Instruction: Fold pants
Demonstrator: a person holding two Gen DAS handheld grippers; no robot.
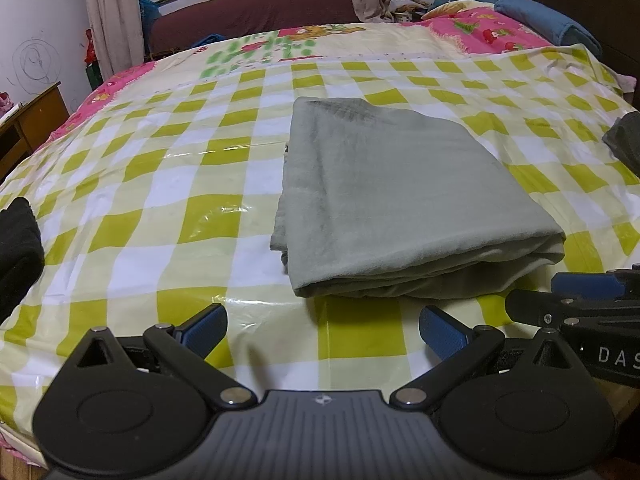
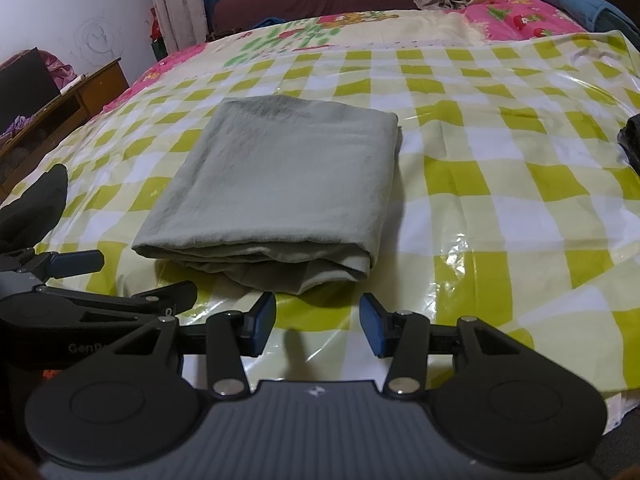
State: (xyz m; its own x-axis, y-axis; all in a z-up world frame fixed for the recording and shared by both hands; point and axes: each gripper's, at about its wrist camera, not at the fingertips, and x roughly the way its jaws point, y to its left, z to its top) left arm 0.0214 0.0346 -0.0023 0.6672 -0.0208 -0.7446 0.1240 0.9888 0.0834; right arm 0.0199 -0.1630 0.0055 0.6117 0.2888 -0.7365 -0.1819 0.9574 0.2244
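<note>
The grey-green pants lie folded into a thick rectangle on the green-and-white checked plastic sheet; they also show in the right wrist view. My left gripper is open and empty, just short of the bundle's near edge. My right gripper is open and empty, close to the near folded edge. The right gripper's finger shows at the right of the left wrist view. The left gripper shows at the left of the right wrist view.
A black garment lies at the left edge of the sheet and a dark one at the right. A pink quilt and blue bedding lie at the far right. A wooden desk stands left of the bed.
</note>
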